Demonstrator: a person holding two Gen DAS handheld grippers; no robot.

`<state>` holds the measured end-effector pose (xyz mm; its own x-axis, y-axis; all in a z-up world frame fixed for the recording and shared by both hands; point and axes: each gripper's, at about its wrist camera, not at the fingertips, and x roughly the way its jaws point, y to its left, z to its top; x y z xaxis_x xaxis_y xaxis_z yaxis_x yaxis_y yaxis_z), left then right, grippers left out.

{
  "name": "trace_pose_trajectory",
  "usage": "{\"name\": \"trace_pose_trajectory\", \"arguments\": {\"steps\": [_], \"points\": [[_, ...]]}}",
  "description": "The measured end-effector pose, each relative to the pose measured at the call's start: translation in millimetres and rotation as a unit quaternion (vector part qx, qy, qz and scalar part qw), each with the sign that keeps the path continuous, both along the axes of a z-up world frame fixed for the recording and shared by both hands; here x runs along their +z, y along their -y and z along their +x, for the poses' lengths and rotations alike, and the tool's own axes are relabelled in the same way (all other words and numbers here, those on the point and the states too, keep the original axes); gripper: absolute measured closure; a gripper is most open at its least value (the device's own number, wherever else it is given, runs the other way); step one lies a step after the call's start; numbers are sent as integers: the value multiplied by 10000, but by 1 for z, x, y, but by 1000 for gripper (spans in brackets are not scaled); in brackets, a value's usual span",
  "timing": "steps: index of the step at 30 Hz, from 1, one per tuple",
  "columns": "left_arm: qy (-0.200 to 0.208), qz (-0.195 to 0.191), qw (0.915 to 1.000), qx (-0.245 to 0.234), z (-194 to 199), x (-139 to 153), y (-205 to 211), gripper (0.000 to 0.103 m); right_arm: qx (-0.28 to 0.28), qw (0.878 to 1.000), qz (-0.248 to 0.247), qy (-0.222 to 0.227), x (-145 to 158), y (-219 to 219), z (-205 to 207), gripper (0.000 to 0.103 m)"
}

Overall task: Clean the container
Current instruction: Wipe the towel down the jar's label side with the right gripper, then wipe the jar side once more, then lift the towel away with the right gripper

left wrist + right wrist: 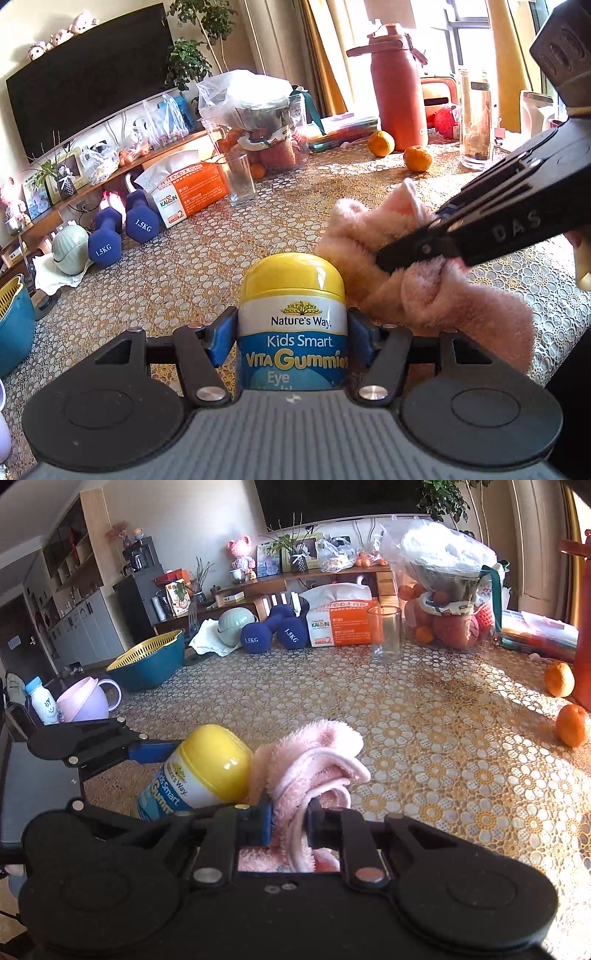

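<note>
A gummies bottle [292, 332] with a yellow cap and blue-white label stands clamped between the blue pads of my left gripper [291, 334], which is shut on it. In the right wrist view the same bottle [199, 775] is tilted, held from the left by the left gripper [173, 760]. My right gripper [290, 823] is shut on a fluffy pink cloth [314, 760]. The cloth [424, 273] presses against the right side of the bottle's cap, with the right gripper [391, 258] reaching in from the right.
On the patterned table [443, 738] stand an empty glass [386, 633], two oranges [572, 720], a red flask [397, 85], a tall jar [474, 122], blue dumbbells [273, 633], a tissue box [343, 624], a bagged fruit basket [447, 590], a teal basin [151, 661] and a lilac cup [86, 701].
</note>
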<state>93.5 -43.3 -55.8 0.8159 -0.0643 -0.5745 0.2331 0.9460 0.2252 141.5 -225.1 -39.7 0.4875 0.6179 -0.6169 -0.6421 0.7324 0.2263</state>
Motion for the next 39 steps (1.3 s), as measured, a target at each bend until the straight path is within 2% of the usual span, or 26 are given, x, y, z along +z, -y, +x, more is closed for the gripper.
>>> {"name": "trace_pose_trajectory", "arguments": {"steps": [3, 7, 12, 17, 20, 23, 34, 39], "points": [[15, 3, 10000, 7, 0, 0, 0, 40, -210, 9994, 108, 257, 18, 17, -2, 88], [1, -1, 10000, 46, 2, -2, 0, 40, -267, 9967, 517, 558, 49, 33, -6, 88], [-38, -32, 9999, 94, 5, -5, 0, 40, 348, 9934, 927, 574, 70, 18, -11, 88], [-68, -168, 9998, 68, 9, -8, -3, 40, 1144, 9905, 710, 276, 52, -28, -16, 89], [-127, -195, 9997, 54, 11, -11, -4, 40, 1192, 9909, 625, -54, 33, -41, -10, 89], [-242, -247, 9994, 74, 15, -16, -5, 40, 1052, 9921, 628, -254, 22, -41, 1, 89], [-234, -334, 9991, 111, 14, -18, -8, 41, 513, 9972, 499, -208, 8, -35, 30, 87], [-267, -403, 9986, 204, 8, -17, -13, 40, 149, 9981, 455, -396, -5, -25, 43, 87]]}}
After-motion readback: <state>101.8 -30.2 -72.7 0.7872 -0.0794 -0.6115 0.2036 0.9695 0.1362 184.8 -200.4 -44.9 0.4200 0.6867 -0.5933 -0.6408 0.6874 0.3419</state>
